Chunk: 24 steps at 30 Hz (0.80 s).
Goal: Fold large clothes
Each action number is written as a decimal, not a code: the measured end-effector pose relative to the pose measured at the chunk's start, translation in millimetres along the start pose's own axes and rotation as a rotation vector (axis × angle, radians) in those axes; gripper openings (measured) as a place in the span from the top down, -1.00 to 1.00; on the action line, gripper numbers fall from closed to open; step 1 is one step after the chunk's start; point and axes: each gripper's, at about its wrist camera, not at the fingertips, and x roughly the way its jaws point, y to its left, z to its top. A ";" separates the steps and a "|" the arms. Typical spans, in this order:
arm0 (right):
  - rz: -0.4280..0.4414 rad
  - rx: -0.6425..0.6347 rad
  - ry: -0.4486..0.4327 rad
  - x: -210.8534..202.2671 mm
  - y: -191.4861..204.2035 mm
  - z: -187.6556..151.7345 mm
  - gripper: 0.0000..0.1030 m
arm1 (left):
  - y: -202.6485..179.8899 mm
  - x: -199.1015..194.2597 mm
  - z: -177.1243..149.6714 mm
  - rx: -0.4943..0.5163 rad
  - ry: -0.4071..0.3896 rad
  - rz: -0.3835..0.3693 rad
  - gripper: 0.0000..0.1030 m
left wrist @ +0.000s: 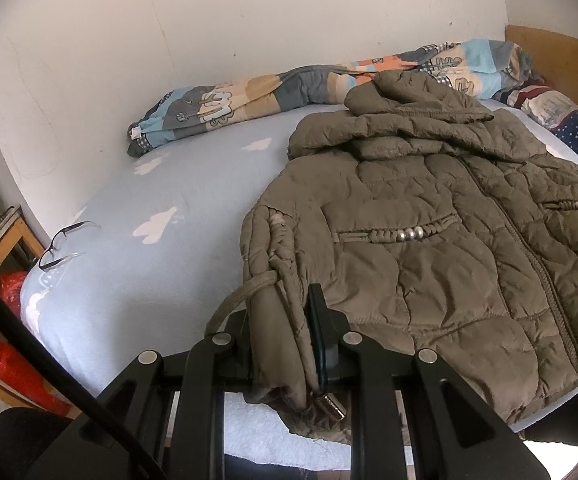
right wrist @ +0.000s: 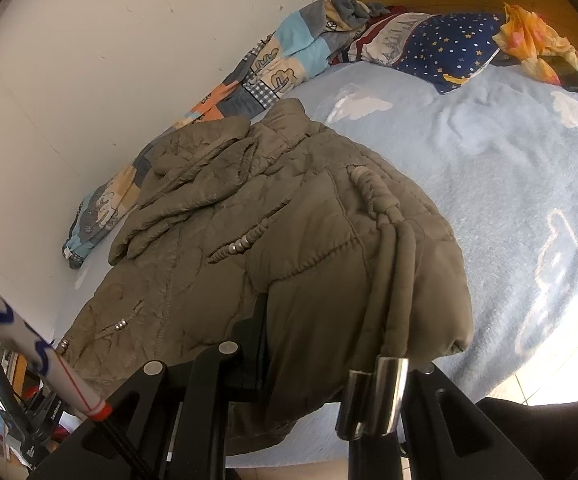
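An olive-brown quilted jacket (left wrist: 441,216) lies front up on the light blue bed, hood toward the wall, zipper shut. My left gripper (left wrist: 281,332) is shut on the jacket's lower left hem corner, with fabric bunched between the fingers and a drawcord looping out to the left. In the right wrist view the same jacket (right wrist: 249,220) fills the middle. My right gripper (right wrist: 321,344) is shut on the lower right hem corner; the fabric hides its right finger. Two drawcords with metal ends (right wrist: 385,396) hang over it.
A patchwork duvet (left wrist: 289,92) is rolled along the white wall. A starry pillow (right wrist: 441,48), an orange cloth (right wrist: 529,36) and a phone (right wrist: 569,74) lie at the wooden headboard. Glasses (left wrist: 63,244) rest near the bed's left edge. A cluttered shelf stands at far left.
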 end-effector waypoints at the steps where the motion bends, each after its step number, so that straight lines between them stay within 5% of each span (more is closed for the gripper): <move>1: 0.003 -0.001 -0.002 -1.5 0.4 0.2 0.64 | 0.1 -1.4 0.8 -0.002 -0.002 -0.001 0.62; 24: 0.086 -0.041 -0.073 -32.7 21.7 45.5 0.66 | 22.1 -12.2 31.5 -0.068 -0.031 -0.081 0.62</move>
